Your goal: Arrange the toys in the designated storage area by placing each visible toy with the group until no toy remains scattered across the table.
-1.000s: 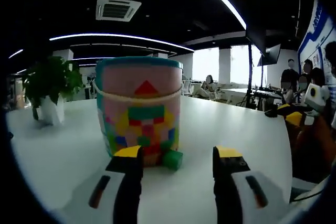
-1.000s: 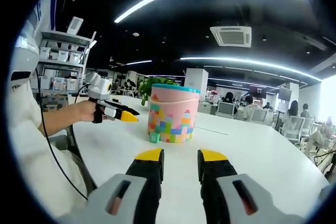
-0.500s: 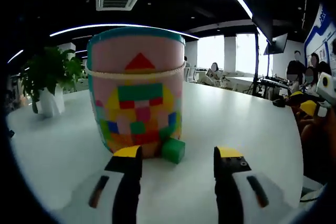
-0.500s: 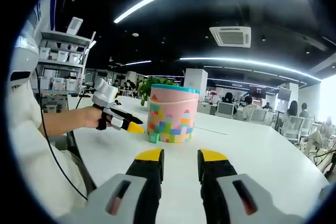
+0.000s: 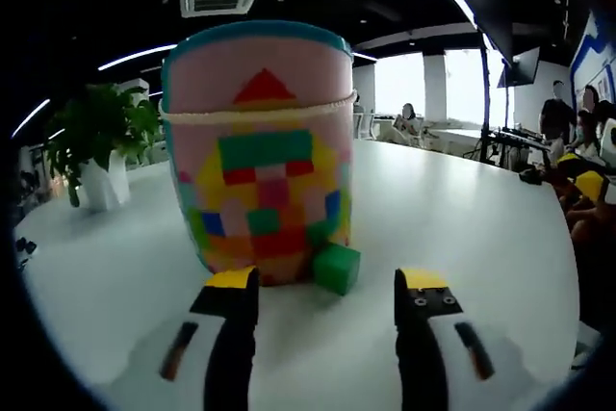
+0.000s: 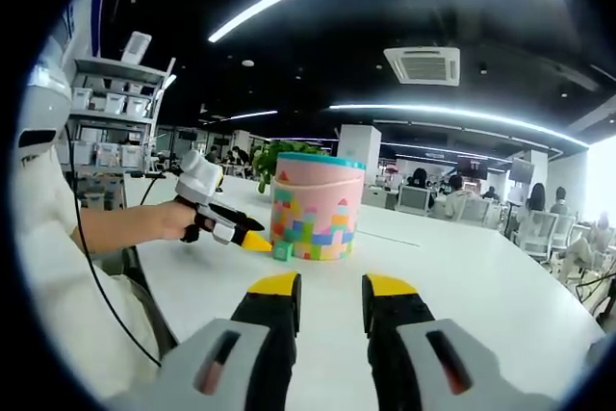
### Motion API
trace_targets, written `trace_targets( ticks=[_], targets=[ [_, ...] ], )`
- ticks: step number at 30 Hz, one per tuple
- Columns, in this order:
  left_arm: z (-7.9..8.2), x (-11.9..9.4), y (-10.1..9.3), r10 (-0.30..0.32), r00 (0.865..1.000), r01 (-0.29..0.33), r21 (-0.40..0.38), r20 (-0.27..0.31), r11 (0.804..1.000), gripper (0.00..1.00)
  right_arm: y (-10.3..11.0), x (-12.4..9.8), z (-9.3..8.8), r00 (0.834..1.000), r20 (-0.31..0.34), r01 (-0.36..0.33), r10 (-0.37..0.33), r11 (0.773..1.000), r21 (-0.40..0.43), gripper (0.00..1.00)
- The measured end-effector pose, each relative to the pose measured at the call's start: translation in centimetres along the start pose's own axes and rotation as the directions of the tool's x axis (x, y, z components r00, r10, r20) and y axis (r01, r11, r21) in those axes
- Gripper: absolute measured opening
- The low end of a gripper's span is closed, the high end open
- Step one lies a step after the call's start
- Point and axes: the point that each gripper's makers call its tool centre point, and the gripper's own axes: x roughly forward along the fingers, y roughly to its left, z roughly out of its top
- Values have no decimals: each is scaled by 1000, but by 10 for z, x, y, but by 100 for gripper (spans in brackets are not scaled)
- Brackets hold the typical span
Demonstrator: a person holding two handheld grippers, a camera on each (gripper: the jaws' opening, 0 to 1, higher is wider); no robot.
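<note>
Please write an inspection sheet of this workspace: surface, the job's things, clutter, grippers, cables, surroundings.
Surface: white table, mostly bare.
Job's things: pink bucket with coloured block print, upright; green cube at its base.
Clutter: nothing seen.
Grippers: left gripper open, jaws low before the cube; right gripper held apart from the bucket, jaws with a narrow gap.
Cables: black cable hanging near the person's sleeve.
Surroundings: potted plant on the table, office with ceiling lights, shelves.

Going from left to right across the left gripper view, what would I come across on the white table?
potted plant → pink bucket patterned with coloured blocks → green cube at its base → the right gripper at the far edge.
</note>
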Motion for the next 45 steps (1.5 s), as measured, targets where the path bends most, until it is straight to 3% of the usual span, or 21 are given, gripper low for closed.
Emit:
trace_targets(
  ticks=[4,8,14,18,24,35,37,41,45],
  targets=[
    [-3,4,5,45,999,-45,14,5,999,62,0,0,0,1000,0,1,-1,1000,0,25],
    [-9,9,3,49,999,-49,10,-18,999,64,-1,0,1,1000,2,1,-1,1000,1,25],
    [-16,20,0,55,998,-53,47,-44,997,60,1,0,0,1000,0,-2,2,1000,0,25],
    [-21,25,6,87,994,-85,36,-60,996,70,0,0,0,1000,2,0,0,1000,1,25],
    [-18,26,9,100,994,-97,56,-52,994,64,1,0,0,1000,4,-4,4,1000,1,25],
    [-20,26,9,77,996,-76,26,-49,997,57,0,1,-4,1000,-2,-2,2,1000,15,25],
    [-15,27,2,49,998,-49,-10,-31,999,56,1,2,-3,1000,-1,-4,4,1000,11,25],
    [-17,28,-7,29,999,-28,39,-35,999,46,2,2,-2,1000,3,-9,9,1000,10,25],
    [-13,29,-14,9,1000,-8,43,-19,999,44,0,0,-3,1000,2,-6,6,1000,14,25]
  ],
)
